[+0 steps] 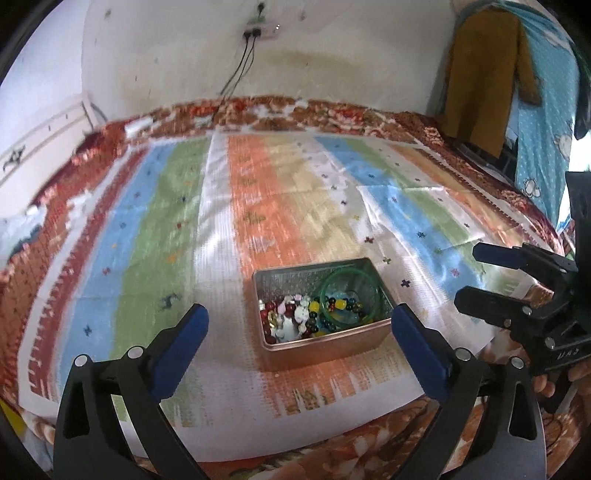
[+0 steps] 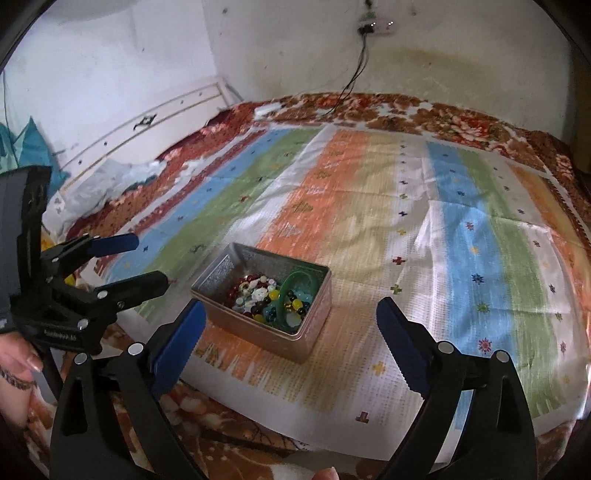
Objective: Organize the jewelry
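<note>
A copper-coloured metal tin (image 1: 325, 345) stands on a striped cloth on a bed; it also shows in the right wrist view (image 2: 314, 339). It holds mixed bead bracelets (image 1: 295, 314) and a green bangle (image 1: 349, 295), seen too in the right wrist view (image 2: 295, 291). My left gripper (image 1: 299, 325) is open and empty, just in front of the tin. My right gripper (image 2: 290, 321) is open and empty, also near the tin. Each gripper appears in the other's view, the right (image 1: 469, 273) and the left (image 2: 147, 262).
The striped cloth (image 1: 258, 192) covers most of a floral blanket (image 1: 332, 114). A wall with a socket and cables (image 1: 255, 33) is behind the bed. Clothes hang at the right (image 1: 480, 74). A headboard (image 2: 147, 122) is at the left.
</note>
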